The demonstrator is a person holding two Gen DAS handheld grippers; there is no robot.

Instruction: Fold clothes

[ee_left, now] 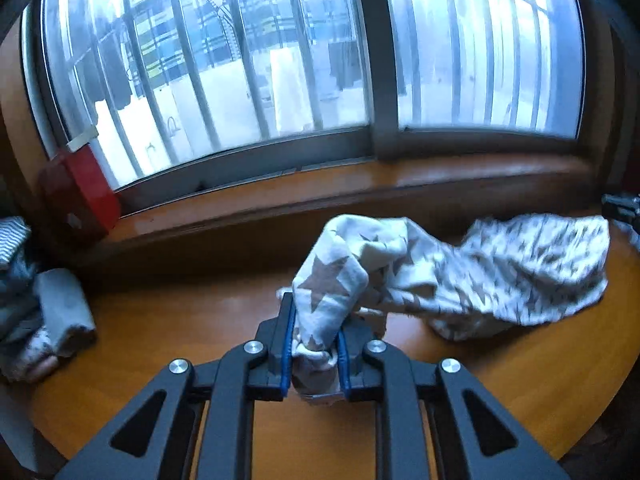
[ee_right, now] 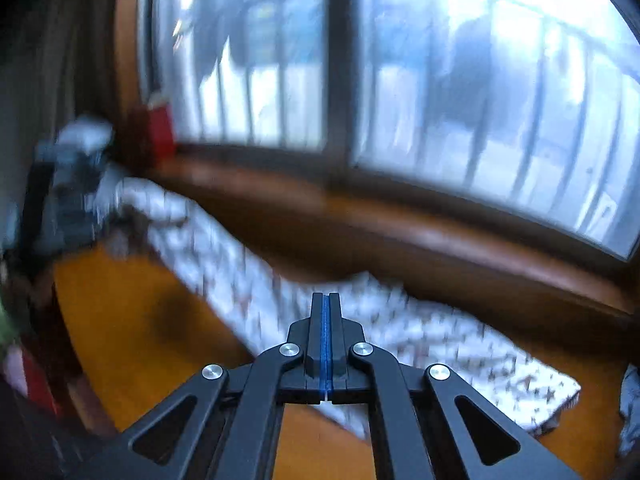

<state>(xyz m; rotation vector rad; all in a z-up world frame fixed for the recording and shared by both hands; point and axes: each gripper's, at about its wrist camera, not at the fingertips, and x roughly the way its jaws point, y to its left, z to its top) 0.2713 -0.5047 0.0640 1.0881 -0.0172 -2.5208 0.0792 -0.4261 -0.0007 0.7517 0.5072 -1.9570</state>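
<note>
Left gripper (ee_left: 316, 354) was clamped on a bunched end of the star-print cloth (ee_left: 500, 276); fabric filled the gap between the blue pads (ee_left: 289, 354) and spilled over the top of them. Jaws stood narrow, held apart only by the wad of fabric. The bunching suggests an edge or corner was gathered rather than pinched flat, probably to get a firm hold for lifting.

From that grip the cloth ran rightward, sagging in a loose span with its lower folds on or just above the table (ee_left: 200, 320); the blur prevents telling which. At the far right edge of the left wrist view a dark object met the cloth's other end, likely the other tool, but too cropped to confirm.

Right gripper (ee_right: 326, 344) was fully closed, pads touching with no visible gap. No fabric showed between the pads from this camera; a thin layer pinched at the tips cannot be ruled out, as the view is badly motion-blurred. The cloth lay stretched beneath and beyond it, along the window-side edge of the table.

Judgement: the garment was being held at opposite ends to spread it before a first fold. No fold made yet.

A pile of other clothes (ee_left: 44, 320) sat at the table's left, well apart from the work.
</note>
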